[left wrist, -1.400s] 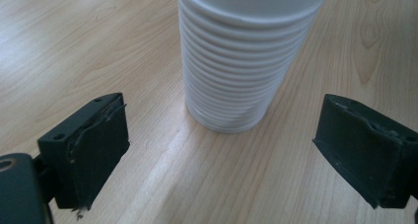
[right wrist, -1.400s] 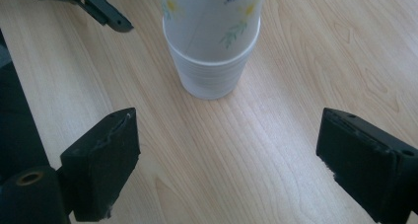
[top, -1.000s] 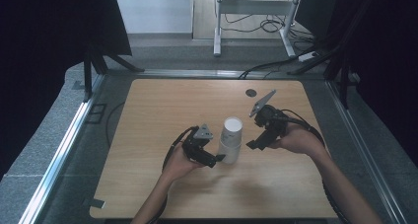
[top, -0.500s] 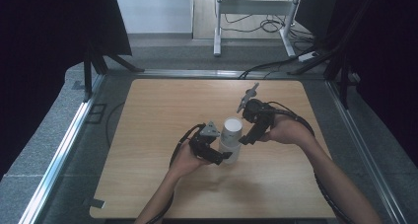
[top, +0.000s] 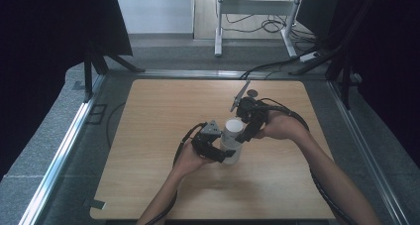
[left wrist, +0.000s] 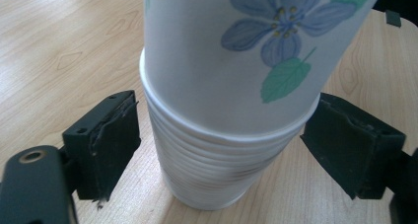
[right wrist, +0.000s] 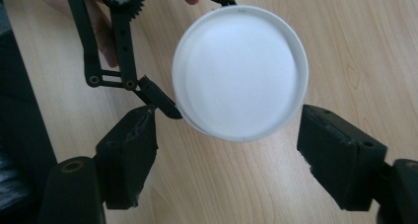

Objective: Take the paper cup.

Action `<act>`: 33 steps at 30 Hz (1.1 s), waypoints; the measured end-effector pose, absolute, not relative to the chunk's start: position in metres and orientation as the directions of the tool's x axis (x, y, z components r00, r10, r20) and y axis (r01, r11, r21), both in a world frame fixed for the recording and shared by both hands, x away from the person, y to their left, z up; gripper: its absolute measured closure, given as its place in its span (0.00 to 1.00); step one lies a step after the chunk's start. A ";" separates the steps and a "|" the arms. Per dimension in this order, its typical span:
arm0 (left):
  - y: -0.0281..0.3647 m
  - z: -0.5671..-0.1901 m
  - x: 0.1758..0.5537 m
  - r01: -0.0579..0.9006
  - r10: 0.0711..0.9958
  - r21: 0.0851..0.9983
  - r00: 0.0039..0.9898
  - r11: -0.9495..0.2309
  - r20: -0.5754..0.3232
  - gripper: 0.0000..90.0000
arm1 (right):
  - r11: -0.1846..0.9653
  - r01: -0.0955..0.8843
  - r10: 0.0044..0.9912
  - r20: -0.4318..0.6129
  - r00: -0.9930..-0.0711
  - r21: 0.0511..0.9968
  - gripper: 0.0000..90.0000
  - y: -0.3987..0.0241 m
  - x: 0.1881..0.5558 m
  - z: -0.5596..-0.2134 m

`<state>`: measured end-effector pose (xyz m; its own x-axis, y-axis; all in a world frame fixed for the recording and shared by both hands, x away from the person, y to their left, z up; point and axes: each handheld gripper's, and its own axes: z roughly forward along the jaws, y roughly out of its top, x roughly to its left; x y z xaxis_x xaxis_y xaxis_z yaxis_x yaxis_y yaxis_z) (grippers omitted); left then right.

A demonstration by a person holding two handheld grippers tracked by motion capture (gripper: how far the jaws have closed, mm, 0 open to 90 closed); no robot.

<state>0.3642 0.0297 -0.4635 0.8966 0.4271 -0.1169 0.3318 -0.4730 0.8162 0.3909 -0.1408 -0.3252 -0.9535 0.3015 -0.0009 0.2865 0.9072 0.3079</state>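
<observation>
A stack of white paper cups [top: 232, 141] is standing upside down just below the centre of the wooden counter [top: 148, 136]; the outermost cup [left wrist: 236, 51] is carrying a blue flower print with green leaves and is sitting over the ribbed rims of the cups nested beneath it.

The left gripper [top: 214, 146] is reaching in from about 8 o'clock of the stack, low near its base. Its fingers [left wrist: 106, 145] are bracketing the lower rims and have just been closing; a narrow gap is showing at the left one, while the right one is lying at the printed cup's rim, contact uncertain.

The right gripper [top: 246, 130] is approaching from about 2 o'clock, level with the top of the stack. Its fingers [right wrist: 125, 155] have also just been closing, with the flat white cup bottom [right wrist: 240, 72] between them but untouched, clear space on both sides.

Surroundings: a round hole [top: 252, 92] in the counter is lying at 1 o'clock of the stack, near the far edge. Cables [top: 277, 64] are trailing across the floor beyond the counter. Nothing is obstructing either approach apart from the opposing gripper's linkage, which is sitting right beside the right gripper's left finger.
</observation>
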 end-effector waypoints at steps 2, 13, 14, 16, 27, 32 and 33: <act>0.029 -0.464 0.364 0.331 0.428 0.815 0.896 -0.475 -0.114 0.16 | 0.911 0.280 0.294 0.001 -0.956 0.303 0.27 -0.138 0.392 -0.325; 0.029 -0.465 0.366 0.326 0.414 0.822 0.902 -0.467 -0.123 0.21 | 0.923 0.265 0.272 0.014 -0.962 0.278 0.29 -0.125 0.399 -0.326; 0.029 -0.465 0.366 0.326 0.414 0.822 0.902 -0.467 -0.122 0.21 | 0.924 0.264 0.271 0.013 -0.963 0.276 0.29 -0.125 0.399 -0.326; 0.029 -0.465 0.366 0.324 0.414 0.822 0.902 -0.467 -0.120 0.21 | 0.925 0.263 0.269 0.014 -0.963 0.275 0.30 -0.124 0.400 -0.326; 0.028 -0.464 0.365 0.310 0.416 0.823 0.904 -0.476 -0.099 0.23 | 0.936 0.254 0.256 0.024 -0.966 0.243 0.32 -0.115 0.407 -0.324; 0.028 -0.463 0.365 0.305 0.415 0.821 0.905 -0.483 -0.092 0.23 | 0.946 0.246 0.248 0.018 -0.969 0.213 0.35 -0.108 0.410 -0.328; 0.028 -0.463 0.365 0.308 0.416 0.821 0.904 -0.480 -0.096 0.23 | 0.947 0.245 0.247 0.017 -0.969 0.206 0.35 -0.107 0.410 -0.328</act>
<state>0.3646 0.0276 -0.4633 0.9044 0.4158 -0.0956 0.3077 -0.4805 0.8212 0.4100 -0.1069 -0.3281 -0.9688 0.2473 0.0169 0.2454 0.9473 0.2057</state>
